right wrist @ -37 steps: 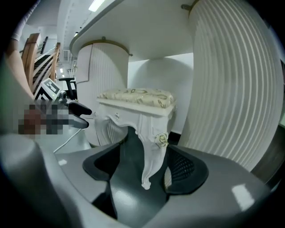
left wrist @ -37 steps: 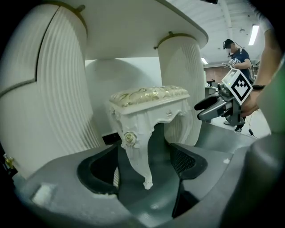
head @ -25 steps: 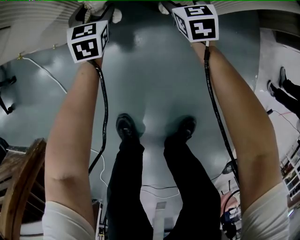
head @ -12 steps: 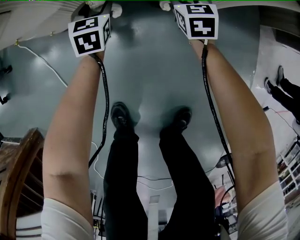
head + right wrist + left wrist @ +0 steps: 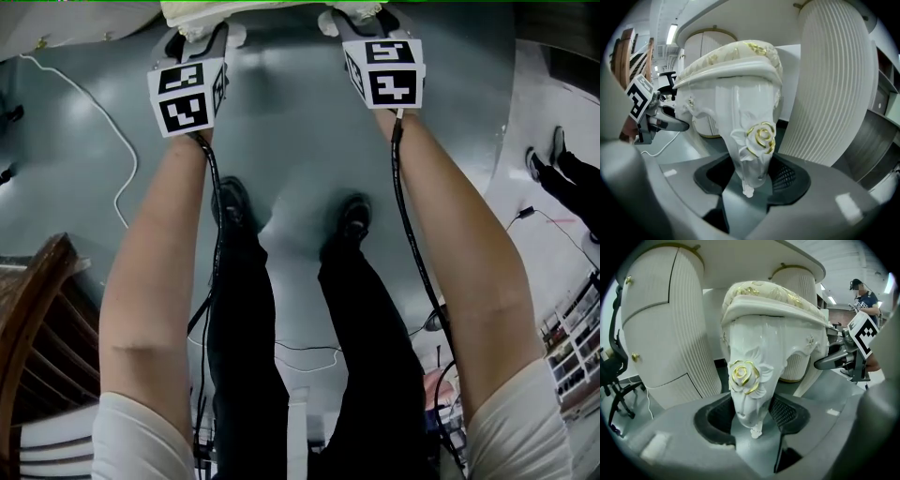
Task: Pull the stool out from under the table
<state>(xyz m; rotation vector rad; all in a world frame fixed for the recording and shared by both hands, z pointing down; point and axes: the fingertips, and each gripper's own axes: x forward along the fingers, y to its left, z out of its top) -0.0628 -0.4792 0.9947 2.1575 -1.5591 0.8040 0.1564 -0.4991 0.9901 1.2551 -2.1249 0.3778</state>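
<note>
stool [image 5: 761,310]: white, gold-trimmed, seat above the fingers [image 5: 788,412] | left gripper [image 5: 751,414]: fingers pinching one rose-carved stool leg | right gripper [image 5: 751,177]: fingers pinching another leg | tabletop [image 5: 754,258]: above and beyond fingers, on fluted pedestals [image 5: 665,329]

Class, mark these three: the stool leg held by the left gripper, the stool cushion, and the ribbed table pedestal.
stool leg [image 5: 744,376], left gripper view, on its gold rose.
stool cushion [image 5: 766,294], left gripper view, on its gold-patterned top.
table pedestal [image 5: 829,84], right gripper view, on its ribbed side.
</note>
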